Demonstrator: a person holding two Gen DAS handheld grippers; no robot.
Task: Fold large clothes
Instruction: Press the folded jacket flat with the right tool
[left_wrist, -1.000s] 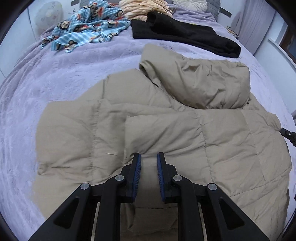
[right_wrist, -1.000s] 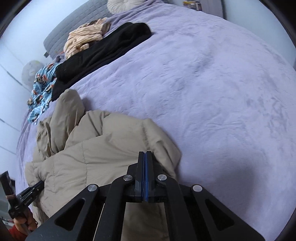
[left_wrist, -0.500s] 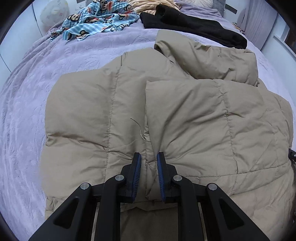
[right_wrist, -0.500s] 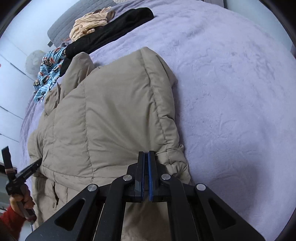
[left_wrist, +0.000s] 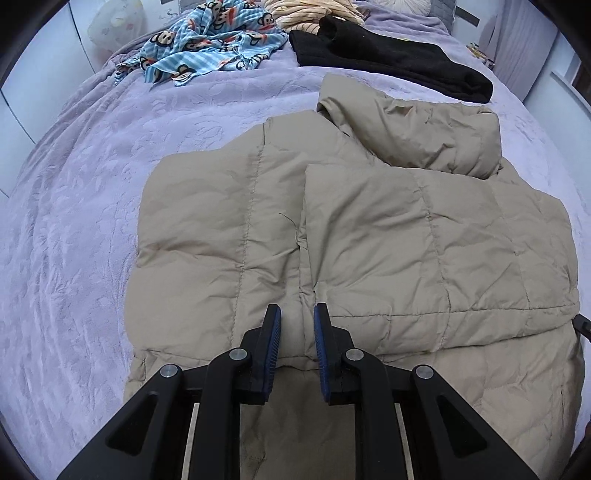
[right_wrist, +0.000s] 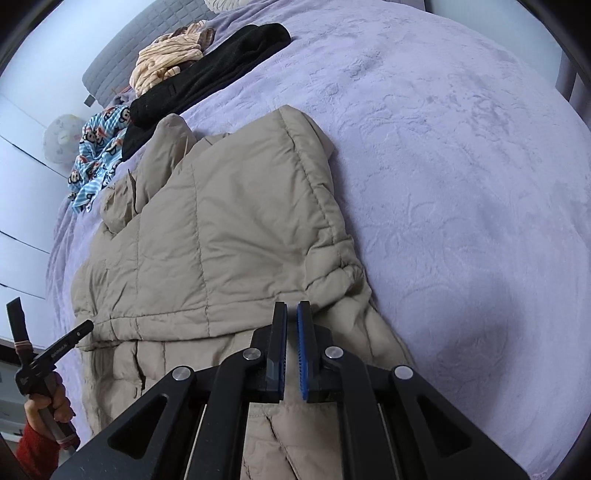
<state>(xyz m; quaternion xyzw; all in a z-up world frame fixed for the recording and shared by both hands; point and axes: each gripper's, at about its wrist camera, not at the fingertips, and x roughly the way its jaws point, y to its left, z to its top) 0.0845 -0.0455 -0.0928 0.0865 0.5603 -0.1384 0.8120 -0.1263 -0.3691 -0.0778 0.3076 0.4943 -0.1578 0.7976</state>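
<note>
Puffy quilted beige down jacket (left_wrist: 369, 236) folded flat on embossed lilac plush bedspread (left_wrist: 74, 240). Left gripper (left_wrist: 297, 321) narrowly parted, nothing between pads. Right gripper (right_wrist: 291, 317) just cracking apart, fabric released; earlier pinched shut.

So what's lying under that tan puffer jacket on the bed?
The purple bedspread shows around the tan puffer jacket. Anything else beneath it is covered.
</note>
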